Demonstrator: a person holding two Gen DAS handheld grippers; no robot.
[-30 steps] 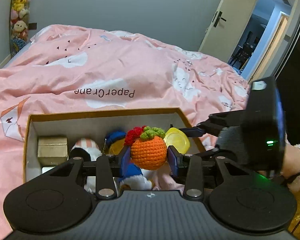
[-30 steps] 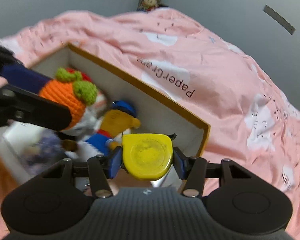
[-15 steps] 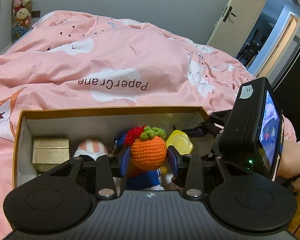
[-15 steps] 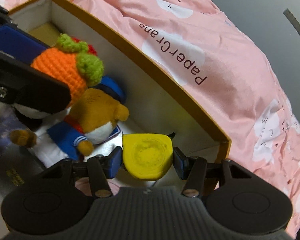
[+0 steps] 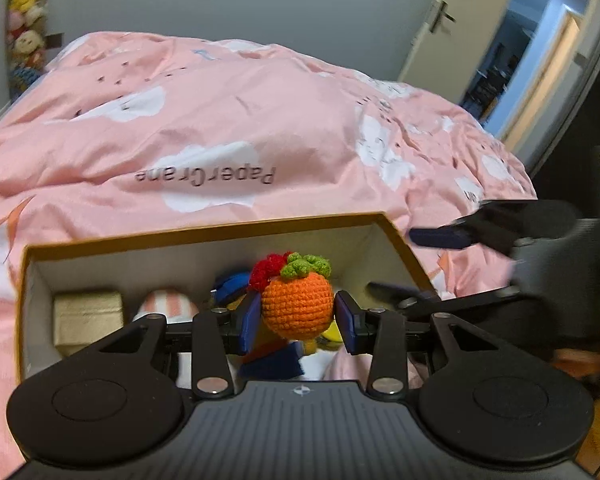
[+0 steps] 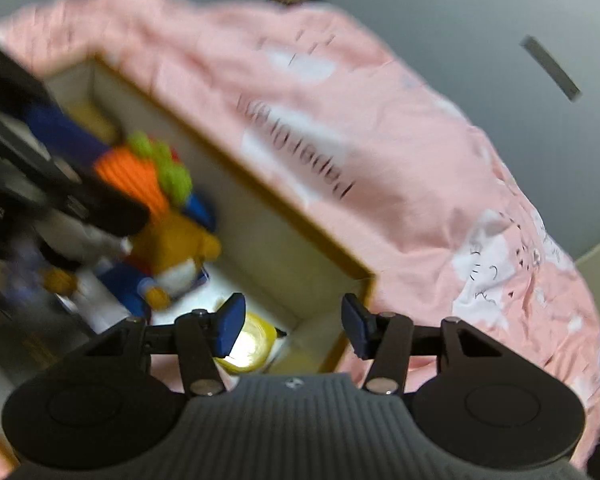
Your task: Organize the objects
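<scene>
My left gripper (image 5: 297, 322) is shut on an orange crocheted fruit (image 5: 297, 305) with green and red tufts, held above the open cardboard box (image 5: 204, 229). The fruit also shows in the right wrist view (image 6: 134, 178). My right gripper (image 6: 293, 327) is open and empty above the box's right corner. The yellow round object (image 6: 249, 346) lies in that corner on the box floor, below the right gripper. A plush bear in a blue sailor suit (image 6: 168, 258) lies in the box.
A gold box (image 5: 87, 316) and a pink striped item (image 5: 165, 304) sit in the box's left part. The box rests on a bed with a pink quilt (image 5: 228, 128). An open door (image 5: 512, 52) is at the right. Plush toys (image 5: 22, 20) hang at the left wall.
My right gripper opened and let go of the yellow round object, which now lies in the box corner, and the gripper rose. The left gripper still holds the orange fruit.
</scene>
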